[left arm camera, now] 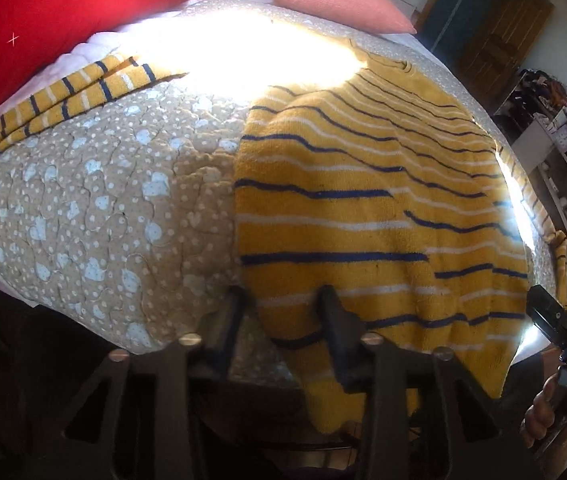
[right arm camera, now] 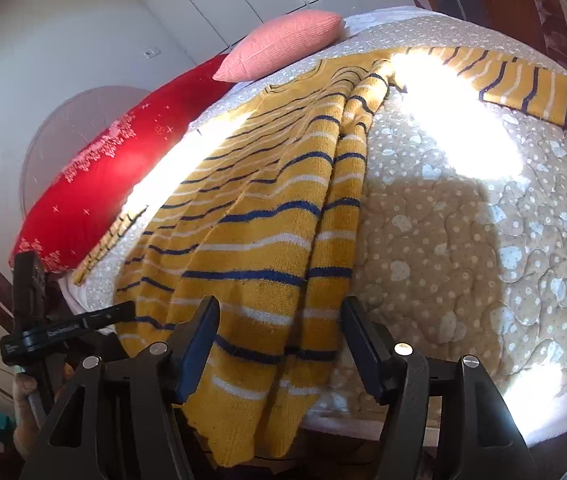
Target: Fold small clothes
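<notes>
A yellow striped sweater [left arm camera: 363,208] lies spread on the quilted bed cover [left arm camera: 103,208], its hem hanging over the near edge. The left gripper [left arm camera: 281,320] and right gripper [right arm camera: 279,332] each hover at that hem, fingers spread, gripping nothing. 2 pillows, red [left arm camera: 63,12] and pink [right arm camera: 279,46], rest behind.

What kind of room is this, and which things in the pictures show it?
Most likely a bedroom in a home. The yellow striped sweater lies spread on a bed covered by a beige quilt with pale hearts; a red pillow and a pink pillow sit at its far end.
</notes>
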Available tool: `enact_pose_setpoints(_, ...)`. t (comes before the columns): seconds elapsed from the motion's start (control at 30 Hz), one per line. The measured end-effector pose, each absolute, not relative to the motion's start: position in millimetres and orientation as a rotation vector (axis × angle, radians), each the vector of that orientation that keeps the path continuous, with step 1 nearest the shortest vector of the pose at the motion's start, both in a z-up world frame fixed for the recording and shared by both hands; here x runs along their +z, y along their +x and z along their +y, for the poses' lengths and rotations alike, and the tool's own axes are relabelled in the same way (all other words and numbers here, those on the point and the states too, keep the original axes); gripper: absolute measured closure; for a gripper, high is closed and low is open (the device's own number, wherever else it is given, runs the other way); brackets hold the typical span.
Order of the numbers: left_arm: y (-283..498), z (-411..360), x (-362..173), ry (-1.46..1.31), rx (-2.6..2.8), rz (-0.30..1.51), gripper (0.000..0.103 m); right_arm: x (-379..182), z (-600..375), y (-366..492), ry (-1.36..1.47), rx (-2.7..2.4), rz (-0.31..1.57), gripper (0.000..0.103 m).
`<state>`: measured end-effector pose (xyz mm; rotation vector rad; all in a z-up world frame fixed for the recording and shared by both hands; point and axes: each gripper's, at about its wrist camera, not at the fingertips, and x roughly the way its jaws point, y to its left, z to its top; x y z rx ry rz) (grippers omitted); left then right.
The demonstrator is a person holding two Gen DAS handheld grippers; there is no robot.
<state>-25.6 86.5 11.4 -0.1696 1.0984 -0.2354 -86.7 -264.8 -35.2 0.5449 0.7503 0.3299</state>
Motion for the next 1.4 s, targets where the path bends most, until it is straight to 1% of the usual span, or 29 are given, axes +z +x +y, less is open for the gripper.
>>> enact_pose_setpoints(0.03, -25, 95, 15, -0.207, -0.251, 1.106, 0.093, -34, -270, -90, 0.564, 0.317, 0.735, 0.036)
enact_pose_setpoints(0.07, -24, 103, 17, -0.242, -0.249, 1.113, 0.093, -34, -275, -93, 0.564, 0.291, 0.725, 0.036)
enact_pose_setpoints(0.1, -24, 109, 17, -0.262, -0.239, 1.117, 0.093, -33, -278, -94, 0.553, 0.263, 0.722, 0.039)
enact_pose_setpoints(0.17, -26, 115, 18, -0.281, -0.229, 1.121, 0.093, -36, -279, -93, 0.504, 0.198, 0.748, 0.053)
enact_pose_setpoints(0.2, -26, 117, 17, -0.289, -0.23, 1.125, 0.093, -38, -278, -93, 0.485, 0.187, 0.755, 0.065)
enact_pose_setpoints(0.23, -31, 118, 17, -0.294, -0.233, 1.128, 0.093, -39, -276, -92, 0.47, 0.186, 0.762, 0.069)
enact_pose_setpoints(0.47, -33, 92, 13, -0.191, -0.232, 1.125, 0.092, -43, -241, -71, 0.363, 0.216, 0.759, 0.067)
enact_pose_setpoints(0.5, -33, 89, 13, -0.173, -0.226, 1.127, 0.092, -44, -237, -69, 0.348, 0.21, 0.76, 0.07)
enact_pose_setpoints(0.53, -34, 87, 13, -0.161, -0.221, 1.127, 0.092, -43, -238, -68, 0.351, 0.21, 0.76, 0.091)
enact_pose_setpoints(0.57, -35, 86, 15, -0.154, -0.218, 1.128, 0.092, -41, -244, -68, 0.386, 0.234, 0.763, 0.095)
enact_pose_setpoints(0.63, -38, 86, 19, -0.155, -0.219, 1.128, 0.092, -30, -264, -79, 0.465, 0.24, 0.717, 0.096)
enact_pose_setpoints(0.77, -43, 90, 24, -0.157, -0.216, 1.12, 0.092, -6, -313, -115, 0.433, 0.05, 0.643, 0.096)
enact_pose_setpoints(0.93, -44, 89, 23, -0.151, -0.203, 1.138, 0.092, -26, -352, -129, 0.485, -0.053, 0.706, 0.095)
enact_pose_setpoints(1.03, -52, 88, 33, -0.149, -0.214, 1.114, 0.091, -30, -375, -144, 0.566, -0.082, 0.65, 0.095)
enact_pose_setpoints(1.1, -56, 86, 42, -0.133, -0.216, 1.084, 0.082, -29, -392, -153, 0.622, -0.105, 0.614, 0.095)
enact_pose_setpoints(1.17, -58, 84, 52, -0.119, -0.213, 1.052, 0.065, -27, -411, -162, 0.665, -0.151, 0.574, 0.094)
enact_pose_setpoints(1.2, -60, 82, 56, -0.113, -0.21, 1.036, 0.063, -25, -419, -165, 0.684, -0.171, 0.559, 0.093)
enact_pose_setpoints(1.27, -62, 78, 63, -0.104, -0.217, 1.013, 0.058, -22, -429, -170, 0.701, -0.206, 0.54, 0.089)
enact_pose_setpoints(1.37, -60, 67, 66, -0.094, -0.242, 1.016, 0.057, -16, -432, -171, 0.674, -0.228, 0.524, 0.075)
enact_pose_setpoints(1.4, -60, 64, 65, -0.09, -0.251, 1.02, 0.057, -15, -434, -171, 0.678, -0.226, 0.516, 0.065)
